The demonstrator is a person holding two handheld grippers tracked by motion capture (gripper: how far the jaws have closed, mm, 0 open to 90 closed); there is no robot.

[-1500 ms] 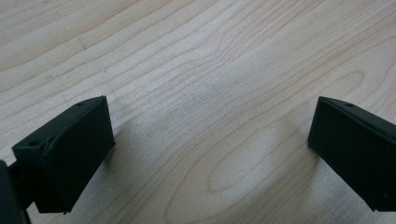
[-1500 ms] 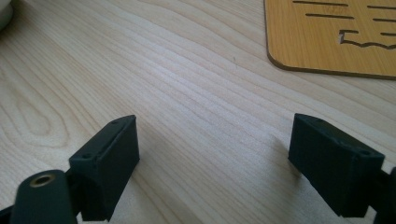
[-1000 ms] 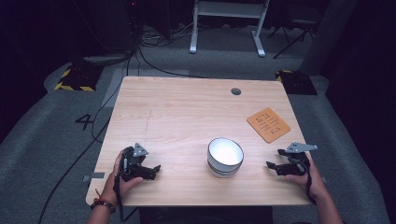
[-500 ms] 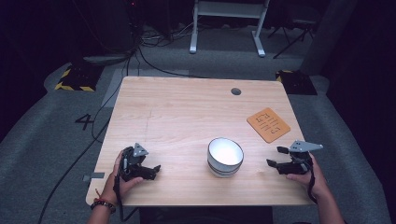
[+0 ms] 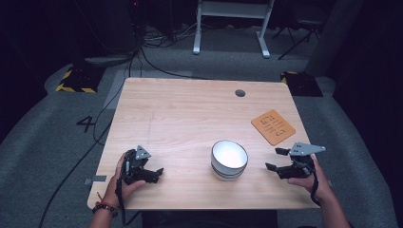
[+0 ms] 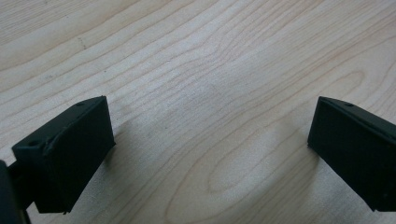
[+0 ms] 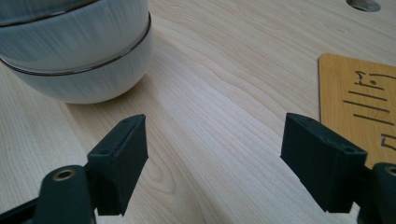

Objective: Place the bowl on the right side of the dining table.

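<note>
Lifted slightly since a second ago, the right tool [image 5: 273, 159] hovers beside the stacked white bowls [image 5: 229, 159] on the bench [image 5: 190, 114], jaws apart and empty after narrowing slightly; left tool [image 5: 154, 173] rests unmoved, jaws wide, empty.

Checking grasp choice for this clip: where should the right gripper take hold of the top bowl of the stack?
Probably at the rim of the top bowl on its right side, one jaw inside and one outside. It sits nested in a lower bowl, so its rounded wall is mostly covered. The right gripper is open, empty and already faces that side.
</note>
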